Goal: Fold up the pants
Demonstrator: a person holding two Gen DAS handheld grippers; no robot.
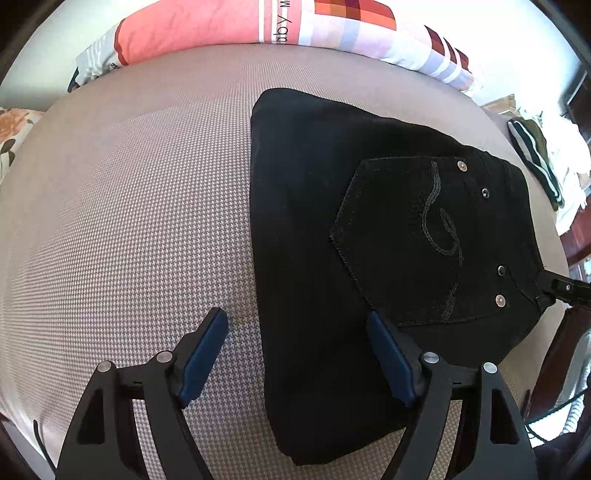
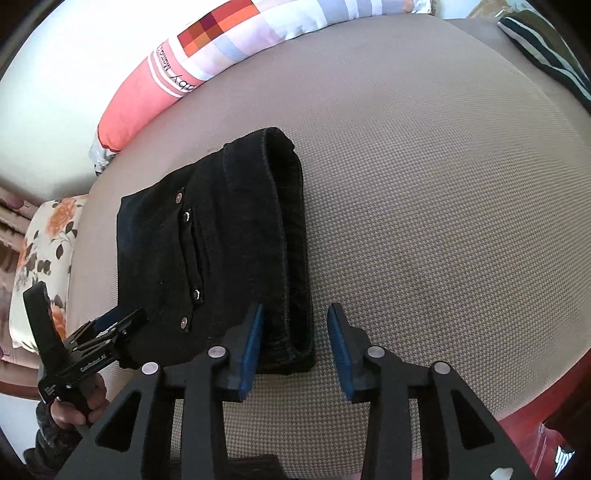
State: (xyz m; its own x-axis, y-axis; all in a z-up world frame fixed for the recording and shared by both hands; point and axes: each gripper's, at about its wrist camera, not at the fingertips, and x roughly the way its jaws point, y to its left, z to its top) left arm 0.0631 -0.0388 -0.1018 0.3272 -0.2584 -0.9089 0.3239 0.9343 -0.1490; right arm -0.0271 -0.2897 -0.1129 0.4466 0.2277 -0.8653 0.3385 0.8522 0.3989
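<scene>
The black pants (image 1: pixel 332 229) lie folded into a compact block on the grey woven bed surface (image 1: pixel 129 221), back pocket with rivets facing up. My left gripper (image 1: pixel 297 332) is open, its jaws straddling the block's near left edge, holding nothing. In the right wrist view the folded pants (image 2: pixel 221 251) lie left of centre, waistband end toward me. My right gripper (image 2: pixel 295 325) is open and empty, over the near right corner of the block. The left gripper also shows in the right wrist view (image 2: pixel 110 325) at the block's left corner. A right fingertip (image 1: pixel 554 288) shows at the waistband edge.
A pink and checked pillow (image 1: pixel 258 26) lies along the far edge of the bed. A floral pillow (image 2: pixel 44 254) sits at the left. A striped dark garment (image 1: pixel 535 158) lies at the right edge. Red-brown wooden frame (image 2: pixel 554 387) borders the near right.
</scene>
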